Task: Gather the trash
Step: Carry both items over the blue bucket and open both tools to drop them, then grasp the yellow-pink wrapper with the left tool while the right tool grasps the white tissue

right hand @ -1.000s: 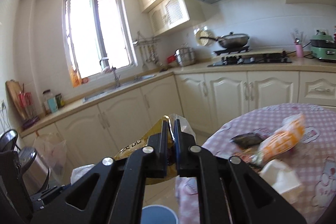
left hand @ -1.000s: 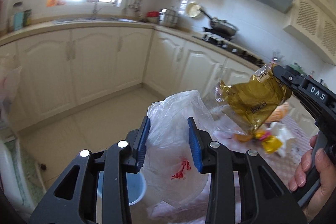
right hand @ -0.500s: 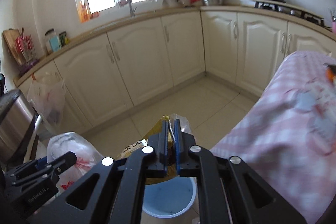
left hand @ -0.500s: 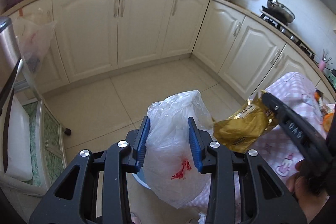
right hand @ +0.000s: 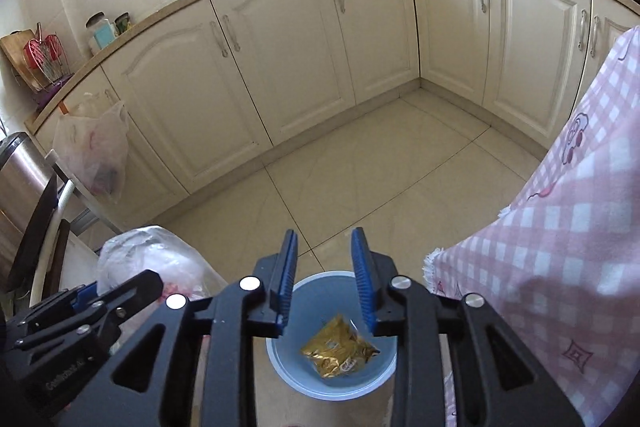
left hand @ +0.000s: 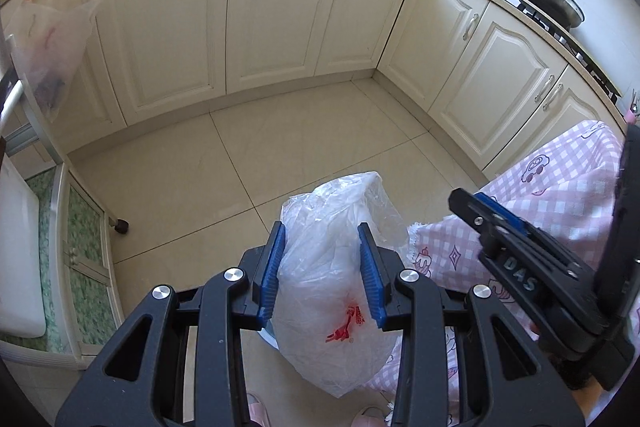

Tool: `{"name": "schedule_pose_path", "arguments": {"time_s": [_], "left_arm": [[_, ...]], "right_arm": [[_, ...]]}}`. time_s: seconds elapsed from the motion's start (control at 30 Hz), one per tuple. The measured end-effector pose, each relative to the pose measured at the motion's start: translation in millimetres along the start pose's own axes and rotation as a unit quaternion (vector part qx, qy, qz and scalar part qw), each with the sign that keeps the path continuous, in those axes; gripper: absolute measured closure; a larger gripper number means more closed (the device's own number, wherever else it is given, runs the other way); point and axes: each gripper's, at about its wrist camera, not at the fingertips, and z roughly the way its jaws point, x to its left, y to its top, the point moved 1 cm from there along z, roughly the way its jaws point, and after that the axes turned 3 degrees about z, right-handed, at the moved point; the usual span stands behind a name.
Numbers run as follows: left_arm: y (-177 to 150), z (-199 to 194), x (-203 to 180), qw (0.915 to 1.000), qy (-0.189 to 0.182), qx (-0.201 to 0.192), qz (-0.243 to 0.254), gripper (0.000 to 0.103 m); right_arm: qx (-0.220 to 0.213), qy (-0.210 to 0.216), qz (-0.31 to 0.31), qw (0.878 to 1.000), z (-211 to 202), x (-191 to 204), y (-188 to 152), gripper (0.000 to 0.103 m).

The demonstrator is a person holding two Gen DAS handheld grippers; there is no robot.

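Note:
My left gripper (left hand: 320, 271) is shut on a crumpled clear plastic bag (left hand: 336, 291) with red print, which bulges out above and below the blue pads. In the right wrist view my right gripper (right hand: 325, 281) hangs over a light blue bin (right hand: 280, 359) on the floor; its jaws are opening and nothing is between them. A gold snack wrapper (right hand: 338, 347) lies inside the bin. The same bag (right hand: 148, 263) and the left gripper (right hand: 76, 311) show at lower left there. The right gripper (left hand: 484, 215) reaches in from the right in the left wrist view.
A table draped in a pink checked cloth (right hand: 560, 247) stands right beside the bin. Cream kitchen cabinets (left hand: 280, 11) line the far walls. A plastic bag (right hand: 94, 151) hangs from the counter at left, beside a steel pot (right hand: 20, 183). Beige floor tiles (left hand: 280, 155) lie between.
Both grippers sank and tilted down toward the floor. The right gripper's jaws parted and the gold wrapper dropped from them into the blue bin. The left gripper kept its bag.

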Motion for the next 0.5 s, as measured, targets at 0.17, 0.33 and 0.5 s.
{"name": "schedule_pose_path", "arguments": {"time_s": [0.17,0.33,0.5], "left_arm": [[0.1,4.0,-3.3,0.9999,-0.008,0.003,0.007,0.069],[4.9,4.0,-12.4,0.9998,-0.012,0.001,0.016,0.068],[14.6,-3.8,-24.5,0.9995,-0.01,-0.017,0.023,0.057]], "right_arm": [[-0.016,-0.029,-0.016,0.999,-16.4,0.9,-1.1,0.068],[-0.037,-0.057,-0.022,0.997,-36.5,-5.1,0.6,0.061],[-0.072,-0.066,-0.023,0.995,-64.1,-8.6,6.6,0.058]]}}
